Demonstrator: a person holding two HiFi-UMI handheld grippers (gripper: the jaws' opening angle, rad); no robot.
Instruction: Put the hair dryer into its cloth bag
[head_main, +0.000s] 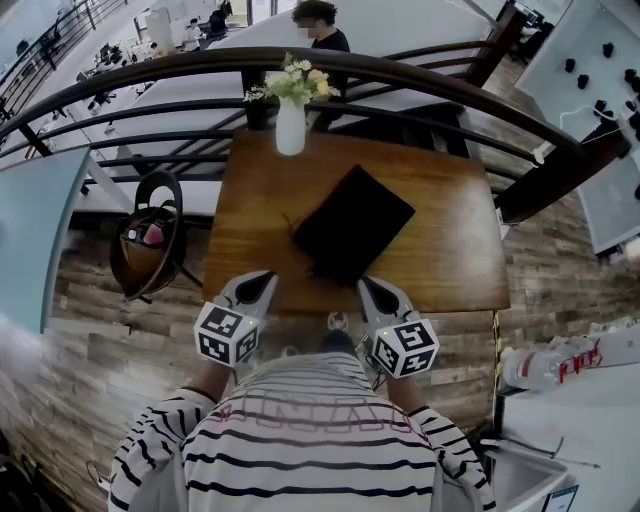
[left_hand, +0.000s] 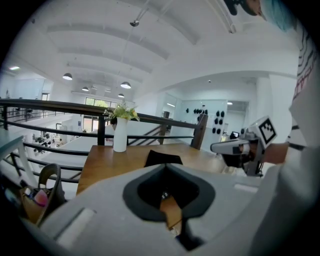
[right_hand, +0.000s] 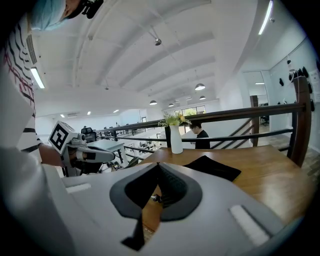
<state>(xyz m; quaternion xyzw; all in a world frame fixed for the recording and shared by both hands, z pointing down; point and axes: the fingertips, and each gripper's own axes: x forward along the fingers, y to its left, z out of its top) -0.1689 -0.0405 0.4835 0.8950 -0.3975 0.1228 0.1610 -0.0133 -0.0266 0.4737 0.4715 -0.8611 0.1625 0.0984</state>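
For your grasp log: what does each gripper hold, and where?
Nothing. Left gripper and right gripper are shut and empty; the cloth bag lies unheld.

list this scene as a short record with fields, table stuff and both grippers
table: wooden, beside a railing
cloth bag: black, lying near the table's middle
vase: white, holds flowers, at the far edge
hair dryer: not visible in any view
left gripper: shut, empty, at the near edge
right gripper: shut, empty, by the bag's near corner
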